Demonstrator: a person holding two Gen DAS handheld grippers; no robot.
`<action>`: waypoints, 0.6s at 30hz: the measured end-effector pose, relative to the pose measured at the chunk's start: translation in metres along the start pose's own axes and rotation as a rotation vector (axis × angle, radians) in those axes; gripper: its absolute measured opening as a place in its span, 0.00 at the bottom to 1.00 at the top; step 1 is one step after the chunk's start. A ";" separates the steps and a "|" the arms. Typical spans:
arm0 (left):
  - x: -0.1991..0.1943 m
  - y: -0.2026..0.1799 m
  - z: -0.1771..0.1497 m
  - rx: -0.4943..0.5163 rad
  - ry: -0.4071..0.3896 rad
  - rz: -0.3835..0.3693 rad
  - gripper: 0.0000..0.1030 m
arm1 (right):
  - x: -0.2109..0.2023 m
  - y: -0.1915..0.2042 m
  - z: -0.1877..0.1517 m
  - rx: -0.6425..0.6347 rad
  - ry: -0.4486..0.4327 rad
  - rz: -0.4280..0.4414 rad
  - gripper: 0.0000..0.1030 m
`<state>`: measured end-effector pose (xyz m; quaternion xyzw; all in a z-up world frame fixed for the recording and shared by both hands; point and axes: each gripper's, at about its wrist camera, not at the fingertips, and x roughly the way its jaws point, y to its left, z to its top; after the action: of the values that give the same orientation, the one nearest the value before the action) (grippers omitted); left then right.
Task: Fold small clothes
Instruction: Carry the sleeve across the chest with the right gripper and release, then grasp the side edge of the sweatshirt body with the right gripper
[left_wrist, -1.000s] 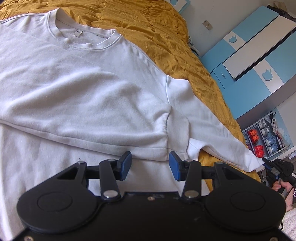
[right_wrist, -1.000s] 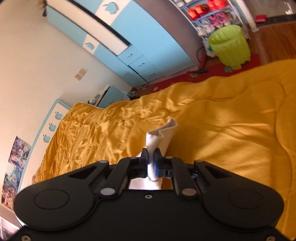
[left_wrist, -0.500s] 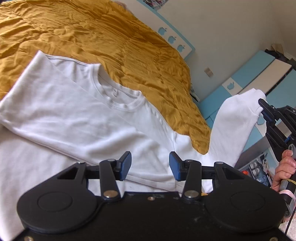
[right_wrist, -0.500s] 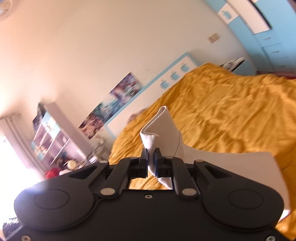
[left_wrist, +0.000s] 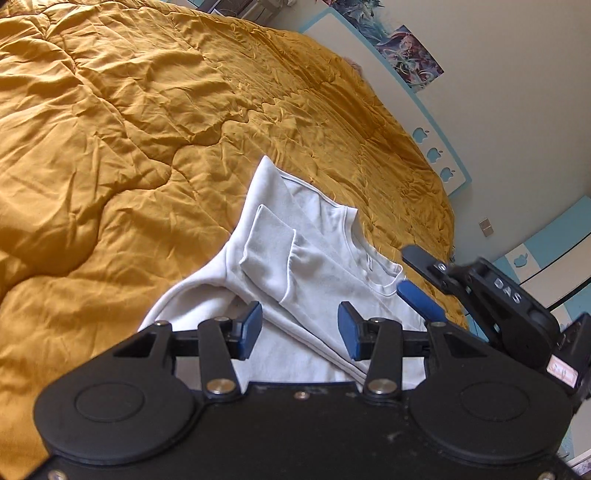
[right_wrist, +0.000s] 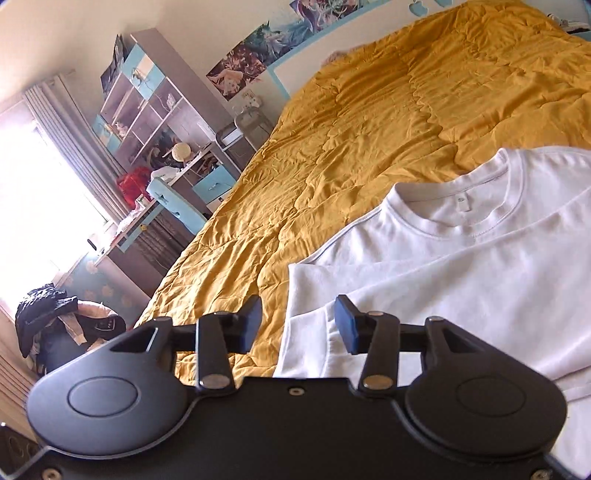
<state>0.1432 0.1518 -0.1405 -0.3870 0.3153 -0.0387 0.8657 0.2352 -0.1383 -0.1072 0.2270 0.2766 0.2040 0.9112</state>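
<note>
A white long-sleeved sweatshirt (left_wrist: 325, 273) lies on the mustard quilt (left_wrist: 147, 129), neck toward the headboard. One sleeve is folded across its chest, the cuff (left_wrist: 267, 242) lying flat. My left gripper (left_wrist: 299, 330) hovers open over the shirt's lower part, holding nothing. In the left wrist view my right gripper (left_wrist: 413, 277) reaches in from the right, above the collar. In the right wrist view the sweatshirt (right_wrist: 461, 266) fills the right side. My right gripper (right_wrist: 298, 325) has its jaws opening; the sleeve's end (right_wrist: 310, 288) lies below, free of the pads.
The quilt (right_wrist: 369, 129) spreads wide to the left and beyond the shirt. Past the bed's left side stand a shelf unit (right_wrist: 147, 110), a desk (right_wrist: 177, 199) and a chair with dark clothes (right_wrist: 55, 314). A blue-and-white wardrobe (left_wrist: 546, 254) stands at the right.
My right gripper carried the sleeve's cuff from the bed's edge over the shirt and let it go; its jaws went from shut to apart. My left gripper swung across, staying open.
</note>
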 end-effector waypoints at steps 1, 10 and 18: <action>0.005 0.000 0.004 0.003 -0.003 -0.001 0.45 | -0.013 -0.011 -0.002 -0.005 -0.024 -0.032 0.49; 0.091 -0.015 0.030 0.060 0.021 0.060 0.45 | -0.101 -0.157 0.031 0.108 -0.131 -0.384 0.56; 0.120 -0.001 0.027 0.089 0.061 0.130 0.48 | -0.107 -0.221 0.001 0.210 0.000 -0.562 0.53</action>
<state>0.2546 0.1307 -0.1884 -0.3256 0.3637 -0.0080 0.8727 0.2082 -0.3720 -0.1785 0.2347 0.3481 -0.0859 0.9035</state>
